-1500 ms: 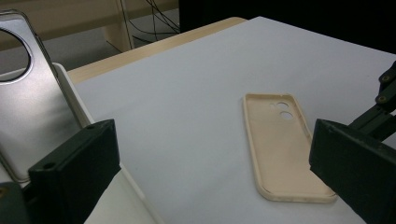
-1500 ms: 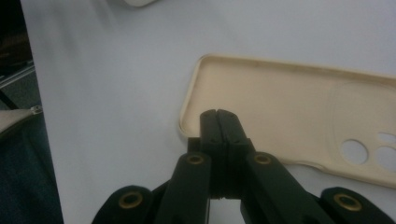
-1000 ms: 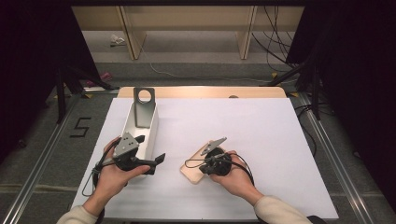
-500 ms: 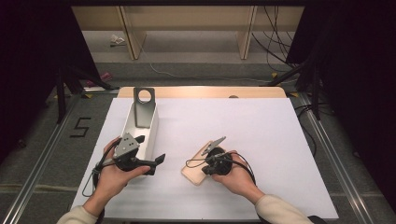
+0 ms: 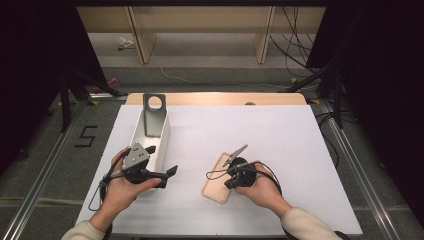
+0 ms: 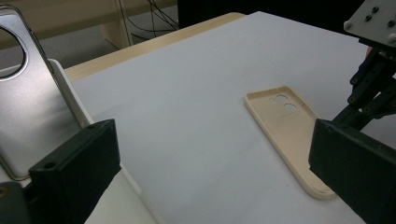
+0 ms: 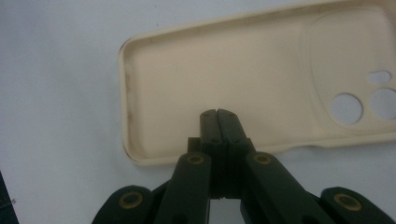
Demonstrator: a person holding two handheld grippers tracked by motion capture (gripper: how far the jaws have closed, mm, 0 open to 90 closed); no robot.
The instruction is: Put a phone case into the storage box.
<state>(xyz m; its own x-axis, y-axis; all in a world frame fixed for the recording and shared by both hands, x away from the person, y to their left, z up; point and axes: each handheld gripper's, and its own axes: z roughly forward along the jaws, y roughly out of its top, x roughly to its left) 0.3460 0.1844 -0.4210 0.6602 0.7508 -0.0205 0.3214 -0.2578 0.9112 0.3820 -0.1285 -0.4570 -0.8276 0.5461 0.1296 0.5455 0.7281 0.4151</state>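
At the left edge of the white table point(image 5: 300, 150) my left claw point(image 5: 170, 171) hovers just beside the white tray point(image 5: 162, 142) that holds the upright silver phone point(image 5: 152, 117), jaws spread wide with nothing between them, in the same place as a second ago. Toward the middle of the near edge the beige phone case point(image 5: 216, 186) lies flat, hollow side up, and seems to have slid slightly. My right claw point(image 7: 218, 114) sits over the case's long rim with jaws pressed together and nothing pinched, so I judge the case is being nudged, not lifted.
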